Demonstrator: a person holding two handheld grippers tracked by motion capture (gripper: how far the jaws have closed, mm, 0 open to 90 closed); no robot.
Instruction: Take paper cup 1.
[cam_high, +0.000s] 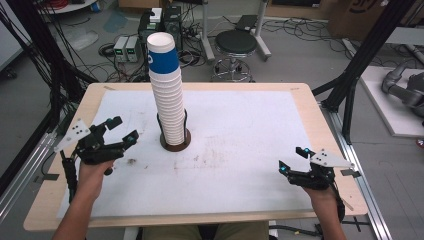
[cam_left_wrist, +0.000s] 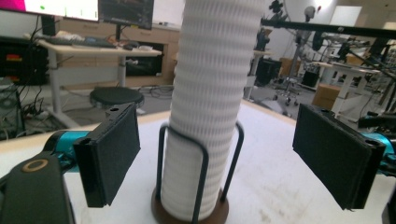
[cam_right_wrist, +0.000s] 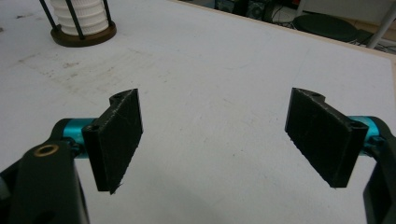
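Observation:
A tall stack of white paper cups (cam_high: 167, 95), its top cup banded blue, stands in a dark wire holder with a round brown base (cam_high: 175, 143) left of the table's middle. My left gripper (cam_high: 123, 129) is open at the table's left, a short way from the stack and pointing at it. In the left gripper view the cup stack (cam_left_wrist: 210, 107) rises between and beyond the two spread jaws, untouched. My right gripper (cam_high: 291, 159) is open near the front right edge, over bare mat. The right gripper view shows the holder's base (cam_right_wrist: 83, 33) far off at top left.
A white mat (cam_high: 240, 130) covers most of the wooden table (cam_high: 310, 100). Beyond the far edge stand a black stool (cam_high: 235, 47), boxes and cables on the floor. Black frame posts flank the table on both sides.

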